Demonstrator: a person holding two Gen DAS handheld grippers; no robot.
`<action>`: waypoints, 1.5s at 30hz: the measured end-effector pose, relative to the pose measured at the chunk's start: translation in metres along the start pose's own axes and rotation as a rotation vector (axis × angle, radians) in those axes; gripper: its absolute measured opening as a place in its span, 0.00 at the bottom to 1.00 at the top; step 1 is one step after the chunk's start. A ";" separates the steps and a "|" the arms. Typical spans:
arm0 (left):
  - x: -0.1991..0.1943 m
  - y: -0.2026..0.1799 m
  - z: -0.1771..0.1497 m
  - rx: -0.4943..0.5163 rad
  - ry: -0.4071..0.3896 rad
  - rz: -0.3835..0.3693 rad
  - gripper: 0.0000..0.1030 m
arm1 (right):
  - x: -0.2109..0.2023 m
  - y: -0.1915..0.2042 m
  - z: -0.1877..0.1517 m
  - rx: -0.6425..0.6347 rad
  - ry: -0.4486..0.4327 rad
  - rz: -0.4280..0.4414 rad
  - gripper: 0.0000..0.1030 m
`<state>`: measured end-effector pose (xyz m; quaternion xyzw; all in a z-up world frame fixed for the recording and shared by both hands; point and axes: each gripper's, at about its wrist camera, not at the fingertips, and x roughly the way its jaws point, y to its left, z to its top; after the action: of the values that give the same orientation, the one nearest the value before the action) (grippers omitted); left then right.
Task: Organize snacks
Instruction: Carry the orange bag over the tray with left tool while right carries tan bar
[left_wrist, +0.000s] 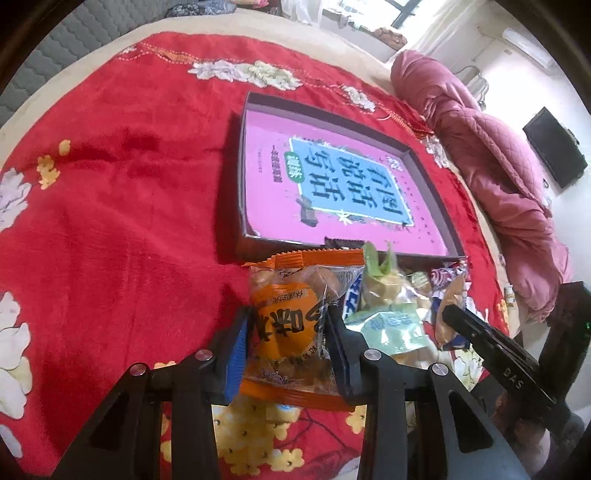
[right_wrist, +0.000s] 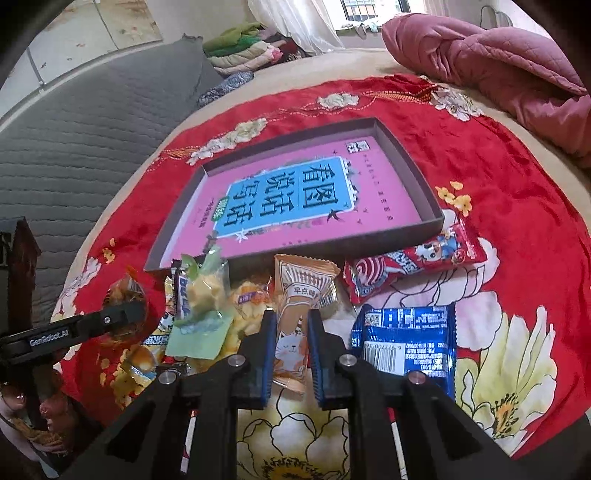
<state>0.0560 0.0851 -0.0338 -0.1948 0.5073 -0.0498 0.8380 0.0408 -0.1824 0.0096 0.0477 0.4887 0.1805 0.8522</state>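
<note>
My left gripper (left_wrist: 286, 332) is clamped on the orange snack packet (left_wrist: 291, 325), just in front of the shallow box (left_wrist: 238, 177); its long axis points toward the box; my right gripper (right_wrist: 291, 347) grasps the cat-printed packet (right_wrist: 297, 314), also lengthwise toward the box (right_wrist: 402, 147); the blue packet (right_wrist: 406, 339) lies beside it on the red blanket (right_wrist: 517, 192).

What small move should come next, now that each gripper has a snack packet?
Probably carry both forward and release into the box: left gripper clamps the orange packet, right gripper the cat packet, and the box holds no snacks.
</note>
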 end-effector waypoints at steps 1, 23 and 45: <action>-0.003 -0.001 0.000 0.004 -0.007 0.002 0.39 | -0.002 0.000 0.001 0.001 -0.008 0.003 0.16; -0.005 -0.028 0.047 0.016 -0.083 0.022 0.39 | -0.008 -0.021 0.052 -0.003 -0.189 -0.006 0.16; 0.035 -0.036 0.077 0.015 -0.068 0.098 0.39 | 0.031 -0.048 0.074 0.001 -0.187 -0.073 0.16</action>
<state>0.1442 0.0638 -0.0180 -0.1649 0.4871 -0.0057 0.8577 0.1306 -0.2087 0.0109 0.0468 0.4083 0.1437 0.9002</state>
